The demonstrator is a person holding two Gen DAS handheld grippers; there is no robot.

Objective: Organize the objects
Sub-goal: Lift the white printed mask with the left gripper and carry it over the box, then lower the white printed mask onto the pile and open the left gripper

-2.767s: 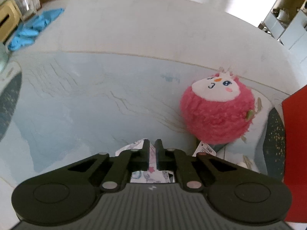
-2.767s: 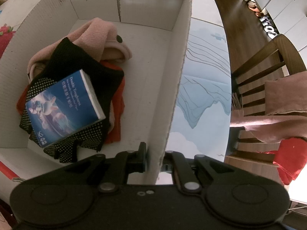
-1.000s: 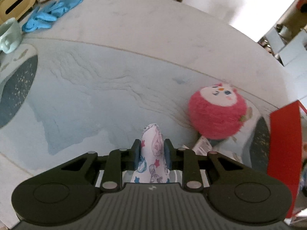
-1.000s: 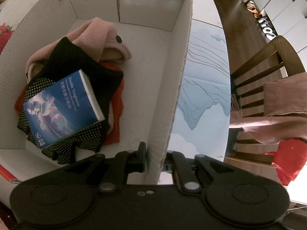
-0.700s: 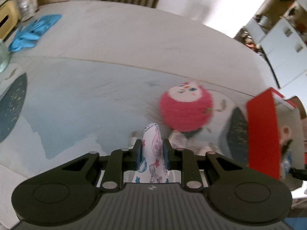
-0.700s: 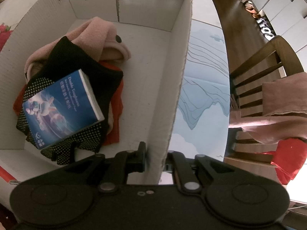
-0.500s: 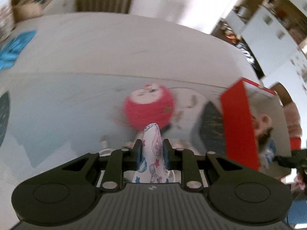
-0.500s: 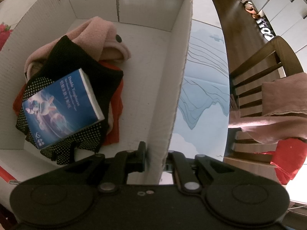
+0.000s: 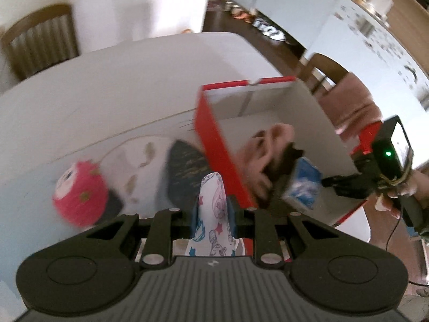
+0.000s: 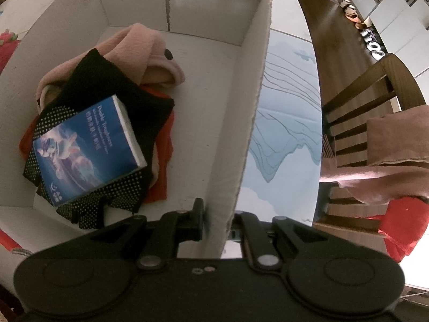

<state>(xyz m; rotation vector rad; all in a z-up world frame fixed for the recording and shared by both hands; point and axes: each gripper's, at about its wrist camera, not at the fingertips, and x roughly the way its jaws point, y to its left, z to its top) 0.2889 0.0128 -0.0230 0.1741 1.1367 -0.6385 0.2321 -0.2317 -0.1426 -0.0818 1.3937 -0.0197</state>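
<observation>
Right now my left gripper [image 9: 213, 209] is clamped on a printed cloth [image 9: 213, 214] — white with blue and pink cartoon figures and red stars — whose rounded end sticks up between the fingers. It hangs above the table [image 9: 107, 86], just short of the box's [image 9: 214, 145] red outer wall. The left wrist view is smeared, so fine detail is hard to read.

Left of the cloth, a pink plush [image 9: 80, 194] with a white face lies on the pale blue mat [image 9: 32, 201], apart from the box.

My right gripper [image 10: 217, 222] is pinched on the box's right-hand wall [image 10: 249, 123], one finger inside and one outside, pointing steeply down. From the left view the same gripper [image 9: 337, 182] shows at the far side of the box, with my hand [image 9: 396, 190] behind it.

Inside the box, a pink garment [image 10: 144, 51] lies toward the back. A black dotted glove [image 10: 112, 102] is spread over it and over something red [image 10: 163, 166] beneath. A blue book [image 10: 85, 147] rests tilted on top of the glove. The right half of the box floor [image 10: 203, 118] is bare white cardboard.

Beyond the box wall the mat continues, and a wooden chair [image 10: 370, 102] with a pinkish cloth [image 10: 396, 139] draped over it stands beside the table.
</observation>
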